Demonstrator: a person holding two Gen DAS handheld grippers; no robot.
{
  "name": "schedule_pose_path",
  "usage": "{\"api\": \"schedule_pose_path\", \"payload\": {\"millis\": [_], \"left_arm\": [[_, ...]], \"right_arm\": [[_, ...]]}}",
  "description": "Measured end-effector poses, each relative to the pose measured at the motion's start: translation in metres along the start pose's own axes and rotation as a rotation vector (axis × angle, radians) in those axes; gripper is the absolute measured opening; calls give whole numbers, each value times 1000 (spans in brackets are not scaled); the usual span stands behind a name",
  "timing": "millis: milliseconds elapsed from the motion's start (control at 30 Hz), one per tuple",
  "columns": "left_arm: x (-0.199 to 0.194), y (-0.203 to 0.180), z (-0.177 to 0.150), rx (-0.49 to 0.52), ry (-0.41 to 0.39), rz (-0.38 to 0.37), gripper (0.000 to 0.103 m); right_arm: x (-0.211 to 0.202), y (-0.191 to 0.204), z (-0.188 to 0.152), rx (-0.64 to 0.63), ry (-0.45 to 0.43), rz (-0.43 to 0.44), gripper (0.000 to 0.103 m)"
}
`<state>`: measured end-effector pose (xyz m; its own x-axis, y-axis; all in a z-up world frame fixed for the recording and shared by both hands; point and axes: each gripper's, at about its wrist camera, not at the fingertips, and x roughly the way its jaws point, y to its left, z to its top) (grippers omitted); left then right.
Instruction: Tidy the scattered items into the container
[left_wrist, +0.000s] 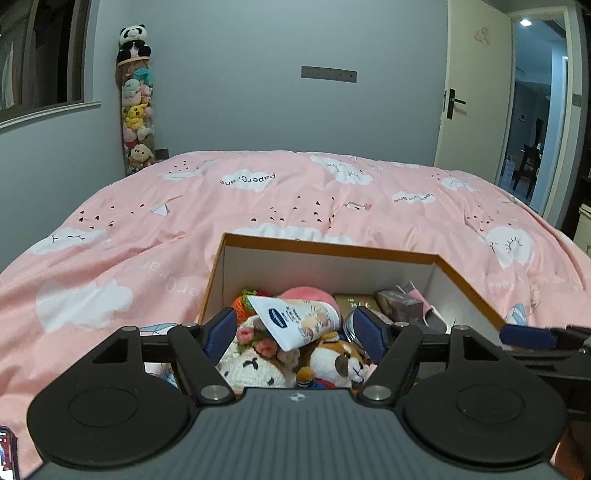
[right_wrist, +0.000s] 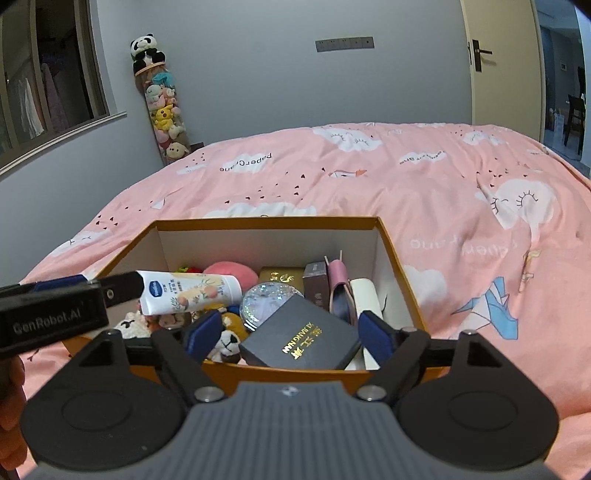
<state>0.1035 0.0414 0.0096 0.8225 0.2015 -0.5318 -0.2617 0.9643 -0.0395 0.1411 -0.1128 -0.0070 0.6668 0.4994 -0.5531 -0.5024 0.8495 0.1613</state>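
The open orange cardboard box with white inner walls (right_wrist: 397, 258) sits on the pink cloud-printed bedspread (right_wrist: 461, 221) near the bed's closest edge, nearly full. Inside lie a black rectangular gift box with gold lettering (right_wrist: 301, 341) at the near wall, a white lotion tube with a blue logo (left_wrist: 295, 319) tilted across plush toys (left_wrist: 340, 363) on the left side. The left gripper (left_wrist: 295, 332) and right gripper (right_wrist: 286, 332) both stand spread wide, pinching nothing.
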Motion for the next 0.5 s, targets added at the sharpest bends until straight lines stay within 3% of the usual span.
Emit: {"api": "schedule_pose_path", "payload": {"millis": [233,500], "left_arm": [[11,0,-12,6,40,0,82],[17,-6,-24,77,49,52,82]], "right_arm": [[10,0,-9,5,28,-1,84],[11,2,-18,-4,5,-13,85]]}}
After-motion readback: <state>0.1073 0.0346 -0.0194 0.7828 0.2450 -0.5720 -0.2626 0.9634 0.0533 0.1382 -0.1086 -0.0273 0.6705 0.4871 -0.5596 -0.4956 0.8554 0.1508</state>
